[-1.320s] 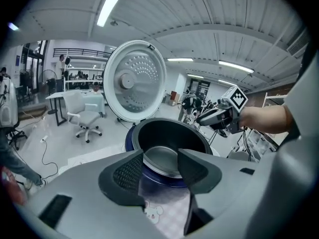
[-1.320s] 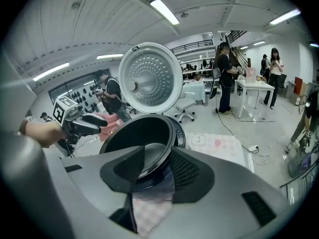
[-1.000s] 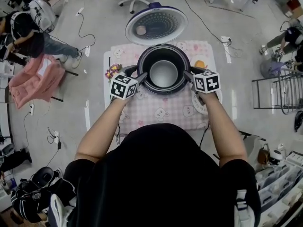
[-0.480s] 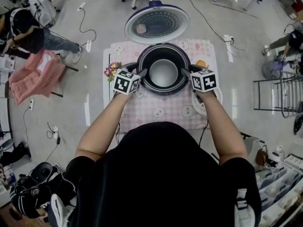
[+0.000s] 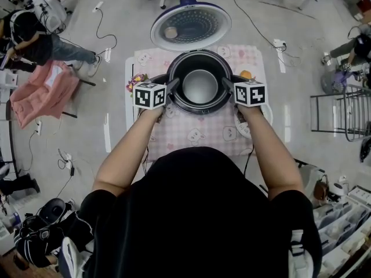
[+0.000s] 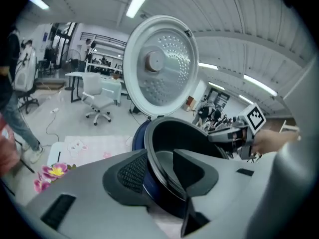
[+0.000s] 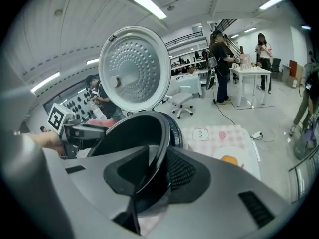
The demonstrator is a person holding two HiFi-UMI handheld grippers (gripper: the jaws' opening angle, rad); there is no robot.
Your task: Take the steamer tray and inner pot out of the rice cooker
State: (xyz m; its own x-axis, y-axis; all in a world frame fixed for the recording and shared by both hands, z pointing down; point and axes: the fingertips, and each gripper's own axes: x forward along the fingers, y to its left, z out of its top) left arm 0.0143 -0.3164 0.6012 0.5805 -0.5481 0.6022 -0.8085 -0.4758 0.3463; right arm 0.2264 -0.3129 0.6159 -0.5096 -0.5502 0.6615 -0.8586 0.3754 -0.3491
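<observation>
Head view, steeply down: inner pot (image 5: 200, 86) seated inside the rice cooker (image 5: 200, 110), dark wall, grey bottom, mouth open upward. At the rice cooker's left side, left tool (image 5: 173, 86) astride the pot's rim, one jaw inside, one outside by the blue body. At the rice cooker's right side, right tool (image 5: 227, 84) set the same way, mirrored.

Left gripper view: left tool (image 6: 157, 158), jaws just now closing, thin black rim between them. Ribbed outer pad close against the rim, a strip of pot wall showing before the inner jaw; not clamped.

Right gripper view: right tool (image 7: 160, 156), jaws likewise just closing, rim between them, only a sliver of gap at the inner jaw; no firm pinch visible.

Behind the rice cooker, lid (image 5: 191, 26) swung up and open, perforated inner plate showing. Under the rice cooker, tabletop (image 5: 197, 135) with a pink checked cover. Left of the rice cooker, just beside the left tool, a small bunch of flowers (image 5: 138, 84). Right of the rice cooker, behind the right tool, something orange (image 5: 246, 75), too small to name. Around the tabletop, grey floor (image 5: 116, 39).
</observation>
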